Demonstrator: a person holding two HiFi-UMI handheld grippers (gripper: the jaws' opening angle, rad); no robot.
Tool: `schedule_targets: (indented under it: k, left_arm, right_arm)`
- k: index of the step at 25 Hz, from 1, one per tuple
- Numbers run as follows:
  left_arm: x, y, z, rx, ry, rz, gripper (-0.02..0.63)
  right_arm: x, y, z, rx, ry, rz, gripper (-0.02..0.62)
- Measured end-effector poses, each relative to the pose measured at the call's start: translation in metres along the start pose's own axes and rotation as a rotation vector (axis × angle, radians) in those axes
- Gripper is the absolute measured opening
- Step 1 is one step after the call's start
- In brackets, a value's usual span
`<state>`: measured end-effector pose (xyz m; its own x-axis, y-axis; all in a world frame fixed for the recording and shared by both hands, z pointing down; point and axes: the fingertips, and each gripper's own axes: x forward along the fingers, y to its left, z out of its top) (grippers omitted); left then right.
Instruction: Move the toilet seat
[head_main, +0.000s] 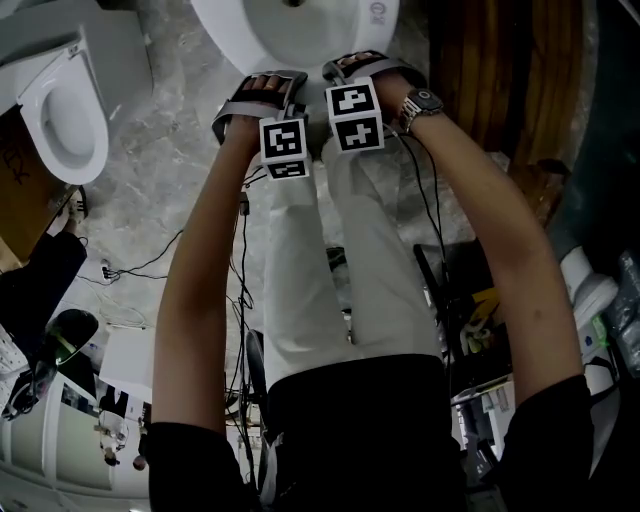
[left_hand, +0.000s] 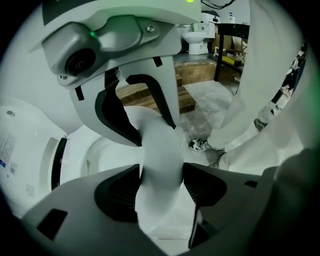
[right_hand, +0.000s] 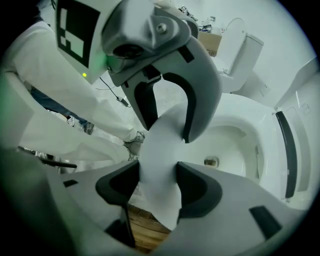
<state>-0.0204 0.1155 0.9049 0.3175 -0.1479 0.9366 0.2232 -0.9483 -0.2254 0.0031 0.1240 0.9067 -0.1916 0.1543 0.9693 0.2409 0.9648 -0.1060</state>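
Cluttered room with a grey stone floor.
The marbled floor carried loose cables; a second toilet stood at one side, wooden planks at the other.

Head view overhead; gripper views share toilet seat.

The toilet runs off the head view's top edge; hands and marker cubes cover the jaws there. The seat, between the jaws of the left gripper and right gripper, drops behind each gripper's body. Left of the left gripper, a label carries print too small to read.
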Motion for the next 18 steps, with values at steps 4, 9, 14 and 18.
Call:
schedule_targets:
  k: [4, 9, 14, 18]
  left_arm:
    - [-0.007, 0.002, 0.003, 0.024, -0.016, 0.028, 0.273]
    - [-0.019, 0.006, 0.005, 0.037, -0.018, 0.118, 0.268]
    - [-0.032, 0.010, 0.010, 0.039, -0.011, 0.157, 0.254]
    - [-0.043, 0.012, 0.015, 0.033, -0.017, 0.136, 0.251]
  right_arm:
    - [-0.007, 0.001, 0.001, 0.004, -0.006, 0.014, 0.247]
    - [-0.017, 0.000, 0.004, 0.008, -0.021, 0.025, 0.247]
    - [-0.032, 0.001, 0.004, 0.016, -0.040, 0.005, 0.247]
    - [-0.046, 0.002, 0.004, 0.038, -0.065, -0.066, 0.249]
